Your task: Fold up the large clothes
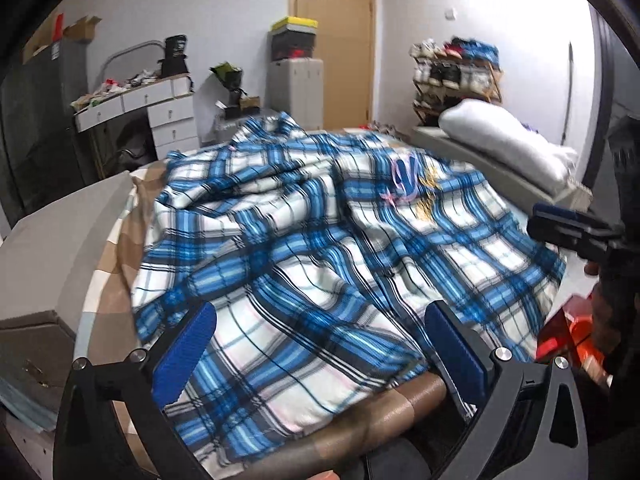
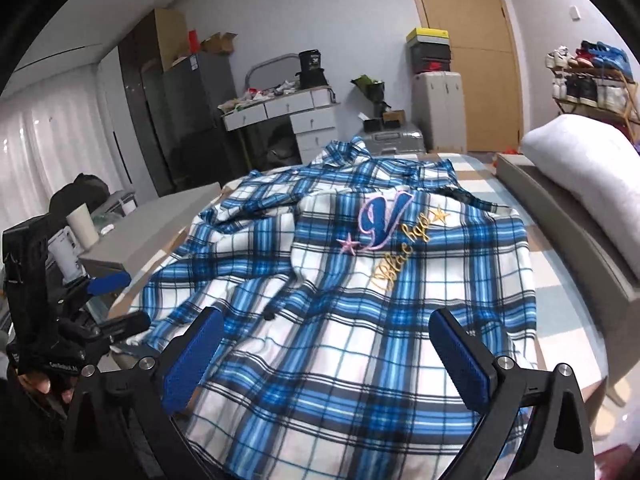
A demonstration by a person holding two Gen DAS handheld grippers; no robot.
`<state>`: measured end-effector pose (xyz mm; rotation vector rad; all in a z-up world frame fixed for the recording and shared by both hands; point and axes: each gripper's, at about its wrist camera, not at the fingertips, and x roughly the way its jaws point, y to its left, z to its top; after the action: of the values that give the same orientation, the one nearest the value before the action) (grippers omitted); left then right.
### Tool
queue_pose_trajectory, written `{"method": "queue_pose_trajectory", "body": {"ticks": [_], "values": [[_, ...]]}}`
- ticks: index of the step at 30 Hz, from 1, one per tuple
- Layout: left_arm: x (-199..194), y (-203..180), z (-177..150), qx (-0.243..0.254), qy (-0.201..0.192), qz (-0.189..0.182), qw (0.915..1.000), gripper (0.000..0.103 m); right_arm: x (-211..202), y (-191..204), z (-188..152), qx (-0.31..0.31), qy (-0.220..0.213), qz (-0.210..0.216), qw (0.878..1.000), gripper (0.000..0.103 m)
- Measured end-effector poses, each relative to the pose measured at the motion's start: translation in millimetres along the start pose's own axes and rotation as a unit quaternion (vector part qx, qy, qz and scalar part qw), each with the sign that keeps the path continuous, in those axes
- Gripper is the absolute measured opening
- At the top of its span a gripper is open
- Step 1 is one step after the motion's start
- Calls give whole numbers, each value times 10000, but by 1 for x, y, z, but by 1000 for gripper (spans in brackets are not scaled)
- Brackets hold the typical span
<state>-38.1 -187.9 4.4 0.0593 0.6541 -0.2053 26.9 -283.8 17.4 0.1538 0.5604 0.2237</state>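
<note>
A large blue-and-white plaid shirt [image 1: 320,232] lies rumpled across the bed [image 1: 112,248], its hem toward me. It carries an embroidered blue "V" logo with gold script [image 2: 384,220]. My left gripper [image 1: 320,320] is open and empty just above the near hem. My right gripper [image 2: 326,320] is open and empty over the shirt's [image 2: 340,300] lower right part. The left gripper shows at the left edge of the right wrist view [image 2: 108,304], and the right gripper at the right edge of the left wrist view [image 1: 568,228].
A grey headboard with a white pillow [image 2: 592,176] borders the bed's right side. A grey bench [image 1: 52,248] stands at the left. A white desk [image 2: 288,112], a suitcase [image 2: 440,108], a shoe rack [image 2: 592,80] and a wooden door [image 2: 472,40] line the far wall.
</note>
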Motion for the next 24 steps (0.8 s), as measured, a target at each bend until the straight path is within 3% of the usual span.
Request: {"method": "queue_pose_trajectory", "body": {"ticks": [5, 11, 13, 15, 16, 18, 24], "values": [[6, -13, -10, 250, 287, -157, 9992, 102, 4, -9, -6, 119, 160, 30, 9998, 103], [16, -16, -20, 399, 564, 58, 9976, 101, 15, -12, -13, 187, 345, 32, 9992, 103], [15, -15, -20, 353, 529, 59, 9980, 90, 18, -11, -14, 174, 399, 21, 9990, 103], [16, -14, -19, 393, 554, 132, 9976, 53, 20, -10, -15, 152, 435, 3, 9989, 103], [17, -13, -20, 416, 582, 151, 9973, 26, 21, -9, -15, 151, 446, 3, 9989, 103], [15, -11, -20, 404, 594, 105, 9974, 7, 22, -9, -16, 148, 474, 7, 9988, 103], [-22, -1, -22, 266, 183, -484, 9983, 0, 23, -12, -14, 193, 502, -59, 9985, 103]]}}
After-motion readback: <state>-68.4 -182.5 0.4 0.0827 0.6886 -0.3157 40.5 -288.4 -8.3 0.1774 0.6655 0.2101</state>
